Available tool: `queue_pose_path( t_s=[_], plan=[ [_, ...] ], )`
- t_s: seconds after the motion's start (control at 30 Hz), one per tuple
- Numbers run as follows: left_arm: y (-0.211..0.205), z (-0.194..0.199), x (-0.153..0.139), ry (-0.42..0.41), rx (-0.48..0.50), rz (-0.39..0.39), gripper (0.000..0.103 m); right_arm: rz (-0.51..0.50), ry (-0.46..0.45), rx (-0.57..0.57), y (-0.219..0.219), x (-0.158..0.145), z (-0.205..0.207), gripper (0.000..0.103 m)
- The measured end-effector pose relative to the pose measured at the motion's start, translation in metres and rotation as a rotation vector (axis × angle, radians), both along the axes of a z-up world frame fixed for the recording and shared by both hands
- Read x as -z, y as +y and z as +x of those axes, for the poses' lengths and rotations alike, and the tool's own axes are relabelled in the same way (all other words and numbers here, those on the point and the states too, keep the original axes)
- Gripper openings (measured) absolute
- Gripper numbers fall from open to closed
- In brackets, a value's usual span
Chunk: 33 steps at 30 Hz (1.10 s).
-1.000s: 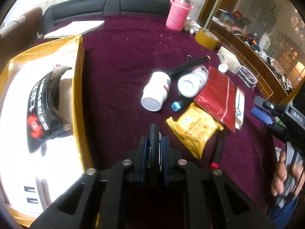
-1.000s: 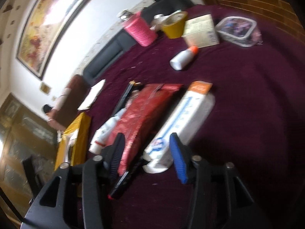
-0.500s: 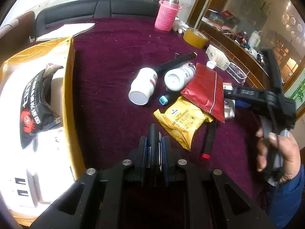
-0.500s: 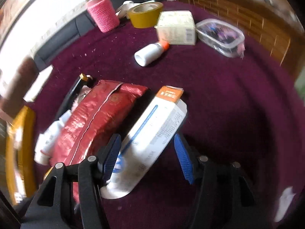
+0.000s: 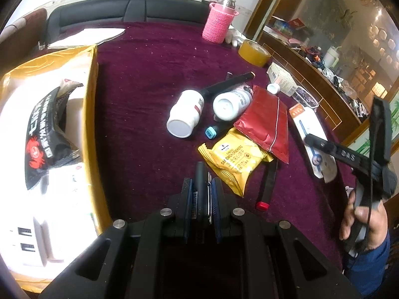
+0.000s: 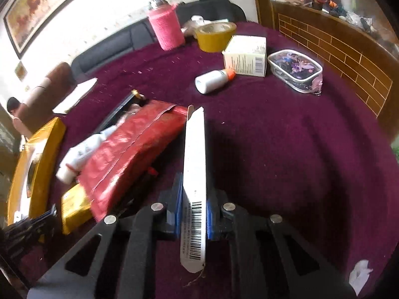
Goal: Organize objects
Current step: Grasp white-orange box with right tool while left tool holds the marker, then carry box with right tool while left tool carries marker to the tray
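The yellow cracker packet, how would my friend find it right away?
Look at the pile on the dark red table cover. At its near edge, under the red foil pouch, lies the yellow cracker packet. It is the only yellow wrapper there, printed with black letters.

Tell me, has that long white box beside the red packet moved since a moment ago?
Yes. The white box, earlier flat beside the red packet, is now tipped on edge, clamped in the right hand-held gripper, whose jaws just closed.
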<state>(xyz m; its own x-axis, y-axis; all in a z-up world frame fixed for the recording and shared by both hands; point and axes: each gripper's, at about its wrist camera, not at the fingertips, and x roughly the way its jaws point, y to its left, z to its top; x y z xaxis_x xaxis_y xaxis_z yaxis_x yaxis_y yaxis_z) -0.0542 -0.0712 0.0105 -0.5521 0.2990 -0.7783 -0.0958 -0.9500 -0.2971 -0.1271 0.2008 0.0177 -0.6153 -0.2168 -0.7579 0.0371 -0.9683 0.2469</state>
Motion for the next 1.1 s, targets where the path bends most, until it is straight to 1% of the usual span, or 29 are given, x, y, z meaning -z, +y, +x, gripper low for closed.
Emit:
queue_pose_path(
  t_s=[0.07, 0.23, 0.47, 0.6, 0.77, 0.93, 1.1],
  plan=[
    [-0.003, 0.003, -0.002, 0.005, -0.009, 0.008, 0.012, -0.021, 0.027, -0.006, 0.001, -0.005, 0.007, 0.011],
    [-0.006, 0.009, -0.008, 0.013, -0.010, 0.012, 0.012, -0.089, 0.046, -0.023, -0.005, -0.012, 0.010, 0.011],
    [-0.012, 0.022, -0.024, 0.048, -0.013, 0.040, 0.012, -0.142, 0.054, -0.101, -0.027, -0.021, 0.021, 0.012],
    [-0.025, 0.032, -0.037, 0.085, -0.032, 0.075, 0.012, -0.155, 0.064, -0.169, -0.051, -0.030, 0.026, 0.012],
    [-0.050, 0.044, -0.051, 0.126, -0.072, 0.111, 0.012, -0.191, 0.047, -0.275, -0.089, -0.038, 0.031, 0.012],
    [-0.088, 0.056, -0.061, 0.163, -0.152, 0.144, 0.012, -0.192, 0.031, -0.372, -0.131, -0.043, 0.031, 0.012],
    [-0.128, 0.059, -0.057, 0.166, -0.242, 0.178, 0.012, -0.180, 0.031, -0.465, -0.175, -0.053, 0.030, 0.012]
  ],
)
